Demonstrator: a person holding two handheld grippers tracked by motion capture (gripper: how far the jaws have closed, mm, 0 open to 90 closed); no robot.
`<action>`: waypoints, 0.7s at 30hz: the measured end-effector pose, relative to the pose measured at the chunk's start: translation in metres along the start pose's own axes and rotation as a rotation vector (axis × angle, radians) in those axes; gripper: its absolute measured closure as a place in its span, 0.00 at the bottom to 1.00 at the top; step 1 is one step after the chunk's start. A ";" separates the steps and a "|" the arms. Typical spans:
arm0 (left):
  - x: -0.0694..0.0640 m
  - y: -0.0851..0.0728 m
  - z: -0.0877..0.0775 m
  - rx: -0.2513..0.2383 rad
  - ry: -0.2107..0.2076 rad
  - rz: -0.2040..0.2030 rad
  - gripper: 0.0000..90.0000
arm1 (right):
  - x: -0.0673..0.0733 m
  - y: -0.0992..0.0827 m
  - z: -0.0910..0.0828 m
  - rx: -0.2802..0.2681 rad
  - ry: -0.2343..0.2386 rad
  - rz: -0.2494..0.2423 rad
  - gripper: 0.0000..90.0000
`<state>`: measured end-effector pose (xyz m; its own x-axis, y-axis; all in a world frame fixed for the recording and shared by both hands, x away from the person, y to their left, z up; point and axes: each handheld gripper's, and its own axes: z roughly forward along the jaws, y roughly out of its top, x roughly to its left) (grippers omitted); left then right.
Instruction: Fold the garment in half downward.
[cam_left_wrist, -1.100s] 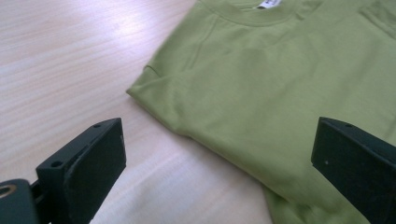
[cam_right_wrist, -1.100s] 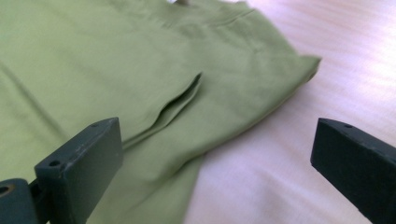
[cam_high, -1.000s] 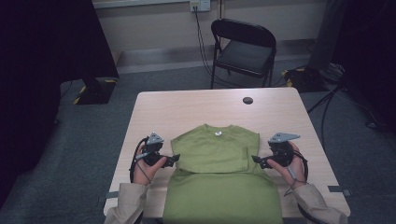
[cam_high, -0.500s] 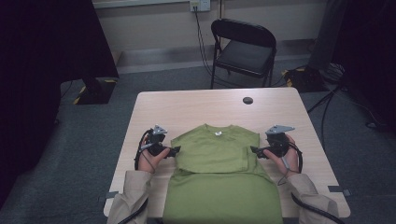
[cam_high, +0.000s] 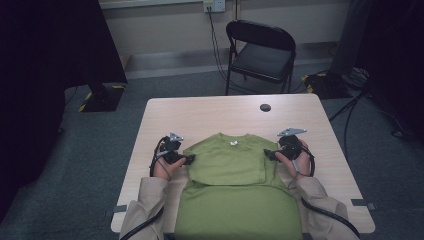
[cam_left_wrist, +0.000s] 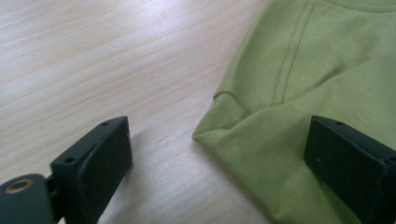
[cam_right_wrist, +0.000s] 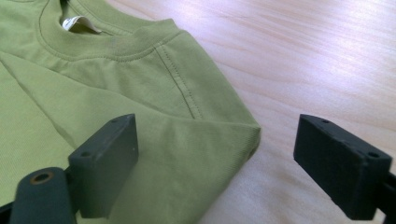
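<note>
The lower hem of the green T-shirt (cam_high: 235, 200) ran off the bottom edge of the high view, so how far it hung over the near edge of the counter (cam_high: 210, 117) could not be told. Both sleeves were folded under the body, their undersides hidden. The small dark round object (cam_high: 265, 107) near the far edge was too small to identify. In the left gripper view the right-hand jaw was cut by the picture's edge, and the shirt's collar was clipped at the top. In the right gripper view the white neck label (cam_right_wrist: 79, 23) was too blurred to read.
</note>
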<state>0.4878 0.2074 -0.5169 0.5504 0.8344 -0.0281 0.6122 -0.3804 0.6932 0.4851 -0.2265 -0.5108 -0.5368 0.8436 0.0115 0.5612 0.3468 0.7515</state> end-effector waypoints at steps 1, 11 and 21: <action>0.000 0.001 0.000 0.001 0.001 0.002 0.09 | 0.000 0.000 0.001 0.007 -0.001 -0.005 0.18; -0.002 0.000 -0.002 -0.013 -0.024 0.019 0.18 | -0.003 -0.009 0.005 0.000 -0.017 0.015 0.24; -0.014 0.007 -0.006 0.027 -0.045 0.019 0.53 | -0.003 -0.018 -0.005 -0.031 -0.002 0.024 0.56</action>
<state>0.4804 0.1955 -0.5073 0.5868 0.8083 -0.0476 0.6158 -0.4073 0.6745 0.4737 -0.2372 -0.5207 -0.5219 0.8525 0.0284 0.5539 0.3135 0.7713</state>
